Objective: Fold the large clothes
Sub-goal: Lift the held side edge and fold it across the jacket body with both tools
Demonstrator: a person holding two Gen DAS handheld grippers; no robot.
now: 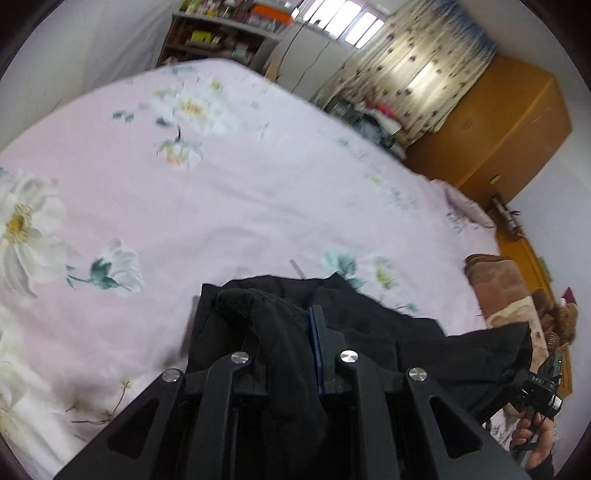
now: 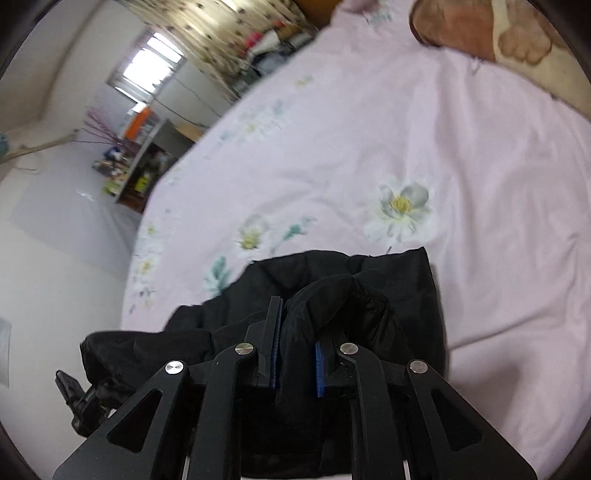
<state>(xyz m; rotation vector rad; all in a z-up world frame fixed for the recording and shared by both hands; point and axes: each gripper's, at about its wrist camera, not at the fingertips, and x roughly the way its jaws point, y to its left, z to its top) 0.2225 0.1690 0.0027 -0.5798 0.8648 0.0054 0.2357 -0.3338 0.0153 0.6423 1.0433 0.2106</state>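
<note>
A black garment (image 1: 417, 343) hangs stretched between my two grippers above a pink flowered bed sheet (image 1: 229, 192). My left gripper (image 1: 269, 314) is shut on a bunched edge of the garment, which drapes over its fingers. My right gripper (image 2: 299, 325) is shut on another bunched edge of the same black garment (image 2: 354, 273). In the left wrist view the right gripper (image 1: 543, 384) shows at the far right, held by a hand, with cloth running to it. In the right wrist view the left gripper (image 2: 81, 402) shows at the lower left.
The pink sheet (image 2: 424, 129) covers the whole bed. A brown plush blanket (image 1: 506, 288) lies at the bed's end; it also shows in the right wrist view (image 2: 491, 33). An orange wardrobe (image 1: 498, 125), patterned curtains (image 1: 424, 66) and cluttered shelves (image 1: 218, 37) stand beyond the bed.
</note>
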